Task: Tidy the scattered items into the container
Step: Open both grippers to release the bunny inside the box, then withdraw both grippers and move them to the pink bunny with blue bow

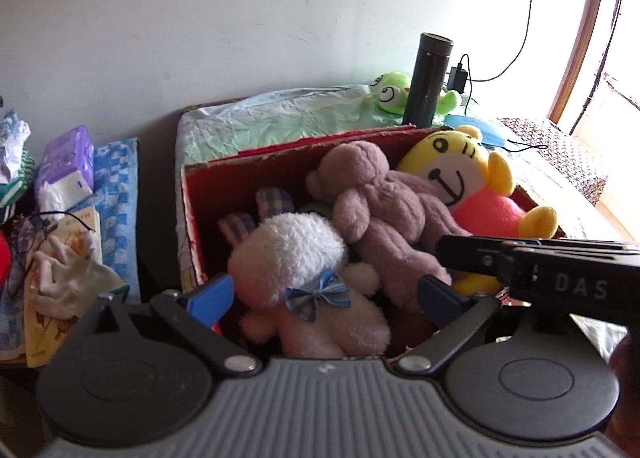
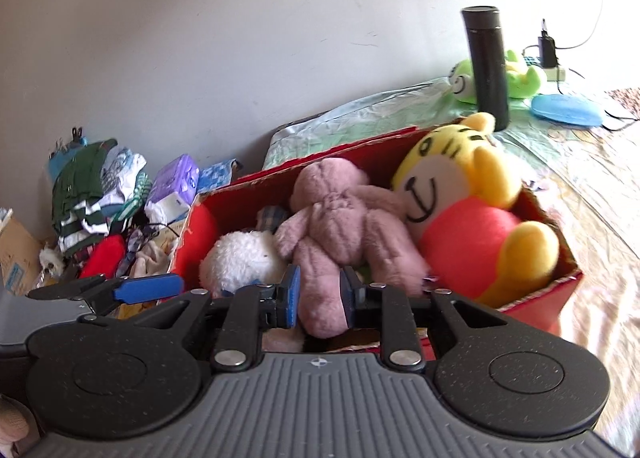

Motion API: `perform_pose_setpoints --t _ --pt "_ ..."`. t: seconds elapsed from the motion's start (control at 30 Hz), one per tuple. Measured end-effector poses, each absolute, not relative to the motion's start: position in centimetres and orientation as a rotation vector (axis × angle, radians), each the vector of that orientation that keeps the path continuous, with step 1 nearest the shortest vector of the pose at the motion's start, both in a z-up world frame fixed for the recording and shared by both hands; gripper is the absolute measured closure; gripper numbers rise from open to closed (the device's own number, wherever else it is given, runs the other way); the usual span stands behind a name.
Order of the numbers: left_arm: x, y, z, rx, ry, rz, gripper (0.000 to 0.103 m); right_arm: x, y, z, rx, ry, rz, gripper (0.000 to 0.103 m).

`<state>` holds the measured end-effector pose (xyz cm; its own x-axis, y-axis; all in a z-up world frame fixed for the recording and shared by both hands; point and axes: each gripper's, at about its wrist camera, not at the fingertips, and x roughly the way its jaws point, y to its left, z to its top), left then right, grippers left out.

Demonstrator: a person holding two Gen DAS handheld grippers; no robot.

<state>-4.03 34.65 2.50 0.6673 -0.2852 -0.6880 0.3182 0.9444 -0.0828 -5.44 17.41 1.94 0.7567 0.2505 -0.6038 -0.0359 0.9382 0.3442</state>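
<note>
Right wrist view: the right gripper [image 2: 319,300] clamps the mauve plush bear's [image 2: 340,226] leg inside the red cardboard box [image 2: 560,294]; the left gripper [image 1: 324,294], spread wide, hangs over the white plush lamb [image 1: 304,274]. Next, I'd judge, release the bear.

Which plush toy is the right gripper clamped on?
The mauve teddy: the right gripper pinches its leg. The white lamb and yellow tiger lie free.

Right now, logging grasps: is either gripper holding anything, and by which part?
Right gripper pinches the pink plush bear by a leg; left gripper open, holding nothing.
</note>
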Motion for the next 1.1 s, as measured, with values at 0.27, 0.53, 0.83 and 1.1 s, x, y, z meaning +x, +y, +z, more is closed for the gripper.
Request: perform_pose_setpoints --t 0.27,0.53,0.83,1.1 --pt "-5.0 34.0 3.4 0.048 0.686 -0.237 0.003 -6.3 15.7 2.6 0.353 0.662 0.141 0.078" --pt "-4.2 33.2 4.0 -0.017 0.768 -0.029 0.003 -5.3 13.6 2.4 0.346 0.694 0.23 0.078" --pt "-5.4 29.4 3.6 -0.029 0.839 0.122 0.003 -5.9 10.5 2.5 0.246 0.7 0.359 0.073" --pt "-7.0 27.2 3.1 -0.077 0.884 0.26 0.002 -6.5 7.3 2.2 0.232 0.711 0.448 0.073"
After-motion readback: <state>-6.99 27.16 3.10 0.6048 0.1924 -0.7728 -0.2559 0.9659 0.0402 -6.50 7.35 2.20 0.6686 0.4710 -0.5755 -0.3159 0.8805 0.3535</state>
